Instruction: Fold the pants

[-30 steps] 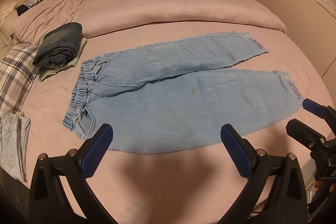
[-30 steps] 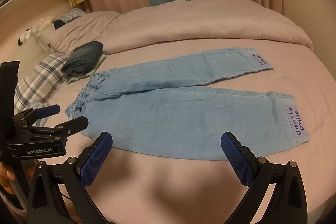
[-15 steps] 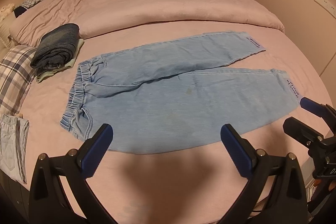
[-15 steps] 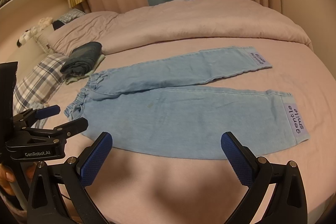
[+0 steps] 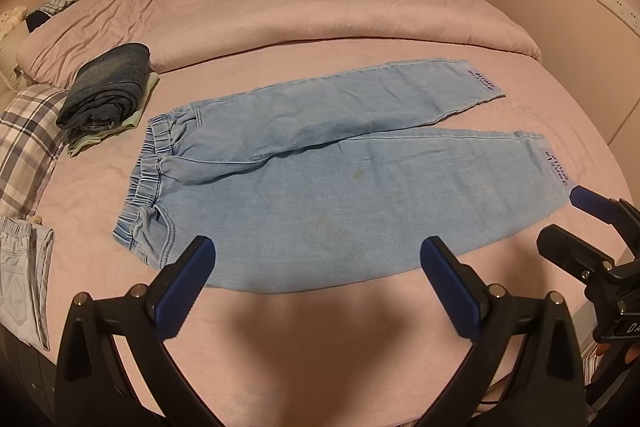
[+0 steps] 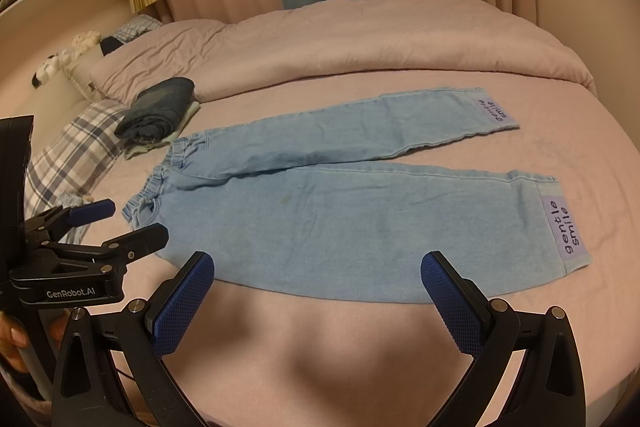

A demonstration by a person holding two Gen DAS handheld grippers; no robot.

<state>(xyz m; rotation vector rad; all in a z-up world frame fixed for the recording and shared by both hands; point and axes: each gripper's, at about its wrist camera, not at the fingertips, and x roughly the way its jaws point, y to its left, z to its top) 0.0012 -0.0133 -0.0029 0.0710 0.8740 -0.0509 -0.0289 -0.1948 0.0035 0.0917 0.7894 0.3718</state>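
Pants (image 5: 328,171) lie flat and unfolded on the bed (image 5: 320,327), waistband toward the plaid pillow (image 5: 24,143). Left gripper (image 5: 316,279) hovers off the pants' near edge, fingers spread, nothing held. Right gripper (image 6: 318,291) likewise, fingers wide. Dark folded jeans (image 5: 106,93) sit just beyond the waistband.

"gentle smile" pants cuffs (image 6: 570,235), "GenRobot.AI" left claw (image 6: 120,223)

matt denim pants (image 5: 344,187) – cloth sheet (image 5: 320,327)
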